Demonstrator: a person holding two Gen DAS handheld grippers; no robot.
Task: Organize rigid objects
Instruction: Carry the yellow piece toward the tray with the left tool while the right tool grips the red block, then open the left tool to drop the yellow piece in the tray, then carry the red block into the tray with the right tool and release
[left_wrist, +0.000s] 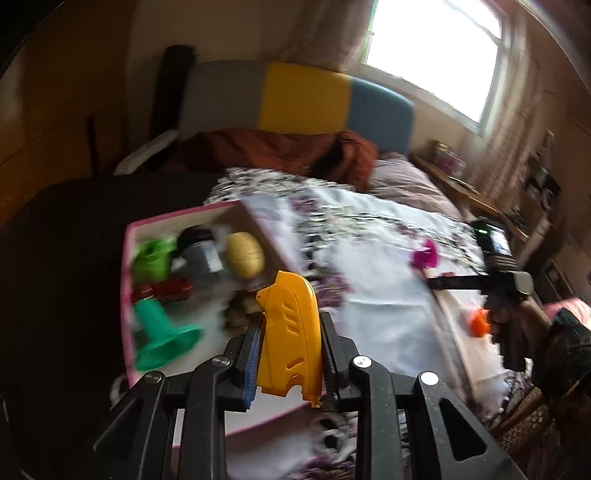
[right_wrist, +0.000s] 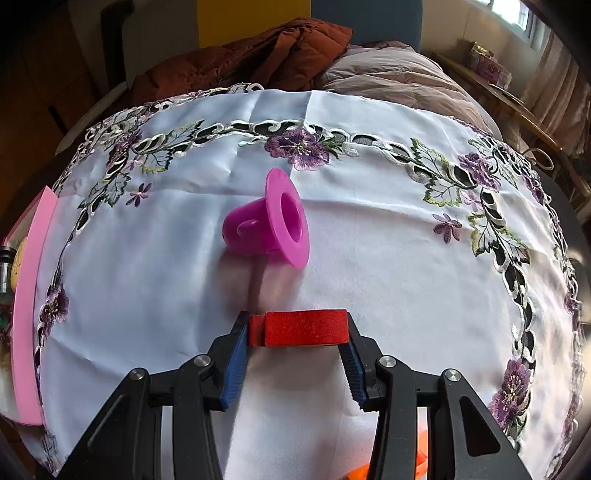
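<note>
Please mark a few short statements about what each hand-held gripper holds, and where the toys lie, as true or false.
1. The left hand-held gripper clamps a yellow plastic shell piece. True.
2. The right hand-held gripper is empty. False: it is shut on a red glittery block.
3. The magenta plastic flanged cup lies on its side on the white embroidered cloth. True.
4. The pink-rimmed box holds nothing. False: a teal funnel-shaped toy and other items lie inside.
</note>
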